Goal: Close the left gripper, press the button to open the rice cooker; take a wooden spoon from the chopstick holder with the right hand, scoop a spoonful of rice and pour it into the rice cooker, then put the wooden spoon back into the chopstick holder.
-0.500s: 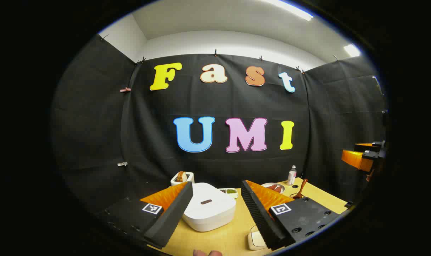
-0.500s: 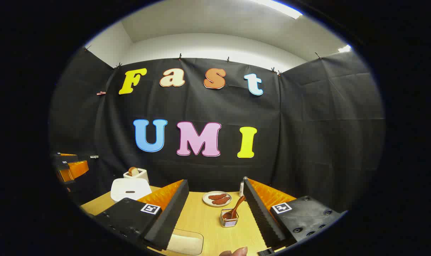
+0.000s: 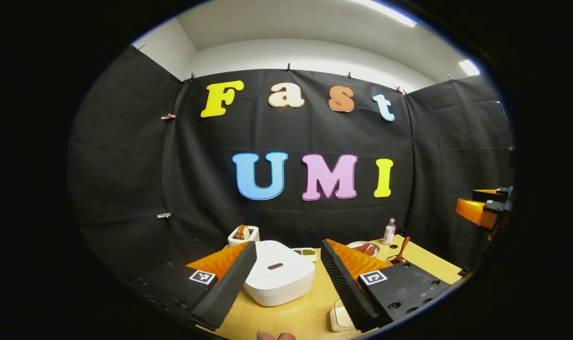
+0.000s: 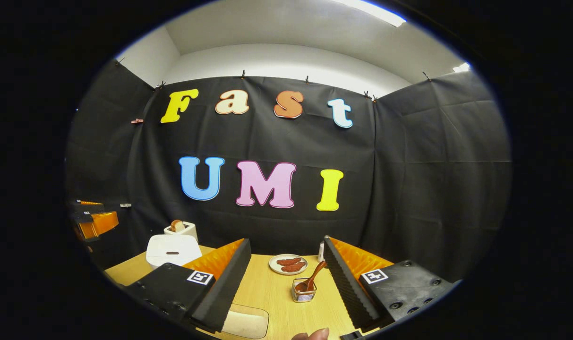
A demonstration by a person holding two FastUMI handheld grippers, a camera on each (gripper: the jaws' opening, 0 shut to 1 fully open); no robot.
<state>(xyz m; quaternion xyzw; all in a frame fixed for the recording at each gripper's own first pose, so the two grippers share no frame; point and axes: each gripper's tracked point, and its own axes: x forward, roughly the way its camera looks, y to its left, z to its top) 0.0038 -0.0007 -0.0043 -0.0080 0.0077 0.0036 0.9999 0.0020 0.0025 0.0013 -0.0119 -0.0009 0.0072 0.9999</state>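
Rice cooker (image 3: 278, 278) slightly farther up frame; white lid still shut.

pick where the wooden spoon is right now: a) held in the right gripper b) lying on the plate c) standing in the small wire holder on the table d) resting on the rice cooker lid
c: in the right gripper view the wooden spoon stands tilted in the wire chopstick holder on the table, ahead of the open right gripper.

Each tool (image 3: 288, 278) has orange-backed black ribbed fingers (image 4: 227, 283), screwed black mounts, square markers.
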